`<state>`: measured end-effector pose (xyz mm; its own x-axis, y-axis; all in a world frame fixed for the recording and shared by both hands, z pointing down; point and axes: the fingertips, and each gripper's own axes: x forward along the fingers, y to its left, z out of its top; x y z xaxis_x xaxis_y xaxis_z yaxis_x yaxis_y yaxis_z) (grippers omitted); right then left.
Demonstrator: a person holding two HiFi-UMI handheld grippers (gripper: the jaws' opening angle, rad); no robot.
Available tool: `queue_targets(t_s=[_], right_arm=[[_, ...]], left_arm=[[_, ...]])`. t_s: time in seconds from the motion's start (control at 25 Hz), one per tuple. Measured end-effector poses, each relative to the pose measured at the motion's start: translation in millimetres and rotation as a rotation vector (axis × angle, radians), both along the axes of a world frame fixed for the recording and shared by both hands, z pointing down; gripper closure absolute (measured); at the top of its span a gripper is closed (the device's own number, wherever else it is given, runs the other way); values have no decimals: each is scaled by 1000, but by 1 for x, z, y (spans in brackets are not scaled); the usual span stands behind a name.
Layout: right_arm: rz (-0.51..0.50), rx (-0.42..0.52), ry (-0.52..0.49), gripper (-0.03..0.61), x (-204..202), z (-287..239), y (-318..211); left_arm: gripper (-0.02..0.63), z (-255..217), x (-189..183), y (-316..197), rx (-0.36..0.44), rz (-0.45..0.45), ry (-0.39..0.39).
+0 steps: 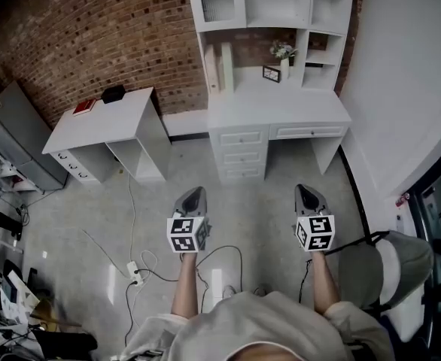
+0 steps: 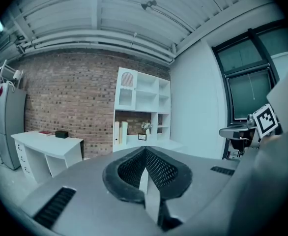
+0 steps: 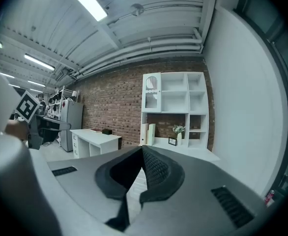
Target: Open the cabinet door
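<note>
We've got the left gripper (image 1: 196, 194) and right gripper (image 1: 305, 192) both pinched together, empty. The cabinet door (image 1: 219, 3) sits well apart at 12 o'clock, top left of the white desk hutch (image 1: 281, 113).

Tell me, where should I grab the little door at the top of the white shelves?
No knob shows on the cabinet door from this far away. It is probably best to pinch one upright side edge, coming straight from the front, since the door stands flat and shut in the shelves' top left corner.
</note>
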<state>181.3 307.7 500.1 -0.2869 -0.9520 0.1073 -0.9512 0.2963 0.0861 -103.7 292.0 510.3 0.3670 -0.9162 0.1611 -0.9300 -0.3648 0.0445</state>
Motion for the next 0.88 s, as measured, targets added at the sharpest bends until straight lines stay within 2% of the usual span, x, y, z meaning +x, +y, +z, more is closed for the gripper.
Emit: queue_targets(t_s=[0.56, 0.88], right_arm=[[-64, 2, 13, 565, 37, 9, -17], [-93, -1, 7, 565, 45, 19, -45]], left_arm=[[588, 5, 47, -6, -6, -33, -8], [588, 12, 63, -34, -11, -42, -18]])
